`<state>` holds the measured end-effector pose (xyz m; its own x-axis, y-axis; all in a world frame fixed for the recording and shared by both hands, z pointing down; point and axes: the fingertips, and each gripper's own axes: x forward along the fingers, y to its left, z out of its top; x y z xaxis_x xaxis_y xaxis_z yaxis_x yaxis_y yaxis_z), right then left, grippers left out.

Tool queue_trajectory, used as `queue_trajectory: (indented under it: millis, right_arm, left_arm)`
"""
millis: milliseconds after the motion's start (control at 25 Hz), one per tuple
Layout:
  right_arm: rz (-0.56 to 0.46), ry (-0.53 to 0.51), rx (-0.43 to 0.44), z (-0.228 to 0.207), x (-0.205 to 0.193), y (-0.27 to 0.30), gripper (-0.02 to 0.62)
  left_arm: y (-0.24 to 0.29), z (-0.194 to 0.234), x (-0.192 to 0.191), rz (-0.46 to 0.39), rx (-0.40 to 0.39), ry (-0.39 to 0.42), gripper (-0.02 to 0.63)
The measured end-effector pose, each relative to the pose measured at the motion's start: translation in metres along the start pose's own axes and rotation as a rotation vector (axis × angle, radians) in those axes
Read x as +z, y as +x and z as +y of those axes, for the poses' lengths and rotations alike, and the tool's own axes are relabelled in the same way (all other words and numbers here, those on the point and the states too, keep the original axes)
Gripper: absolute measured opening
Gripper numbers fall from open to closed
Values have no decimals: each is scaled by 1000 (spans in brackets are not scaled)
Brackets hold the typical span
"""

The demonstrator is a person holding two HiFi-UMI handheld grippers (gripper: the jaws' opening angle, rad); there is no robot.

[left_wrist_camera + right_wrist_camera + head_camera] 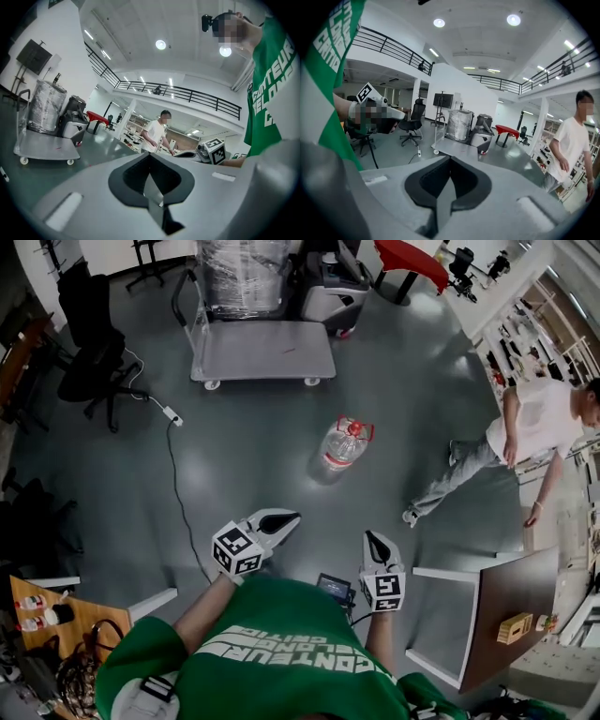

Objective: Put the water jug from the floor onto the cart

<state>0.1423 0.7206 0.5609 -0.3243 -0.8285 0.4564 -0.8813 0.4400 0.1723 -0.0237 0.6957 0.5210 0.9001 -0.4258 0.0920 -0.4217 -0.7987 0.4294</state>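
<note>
A flat grey cart [262, 351] stands at the far side of the workshop floor. The clear water jug [342, 444] sits on the floor between it and the left gripper [287, 518] and right gripper [372, 540], both pressed together, empty.

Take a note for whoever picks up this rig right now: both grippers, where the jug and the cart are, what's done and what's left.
Left gripper: shut, nothing between the jaws.
Right gripper: shut, nothing between the jaws.
Water jug: on the grey floor ahead of both grippers, untouched, between them and the cart.
Cart: beyond the jug. Its flat deck is bare on the near side, and a plastic-wrapped bundle is at the handle end.
Done: nothing yet; the jug is not on the cart.
Left: open the jaws, reach the jug, grip it and set it on the deck.
A bystander stands off to the right.
</note>
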Motion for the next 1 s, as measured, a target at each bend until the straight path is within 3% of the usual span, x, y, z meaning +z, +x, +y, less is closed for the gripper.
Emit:
queue_trajectory:
  millis: [200, 520, 760, 1000]
  right_arm:
    - [-1, -60, 34, 18, 23, 43, -7]
    - [17, -42, 78, 26, 38, 87, -7]
    - [-8, -34, 93, -8, 48, 133, -6]
    - [-51, -18, 88, -70, 72, 189, -7]
  left_arm:
    - [-3, 41, 17, -25, 6, -3, 9]
    - [-8, 80, 26, -13, 25, -31, 9]
    - [18, 117, 31, -2, 53, -36, 9]
    - [74, 163, 64, 24, 76, -5, 9]
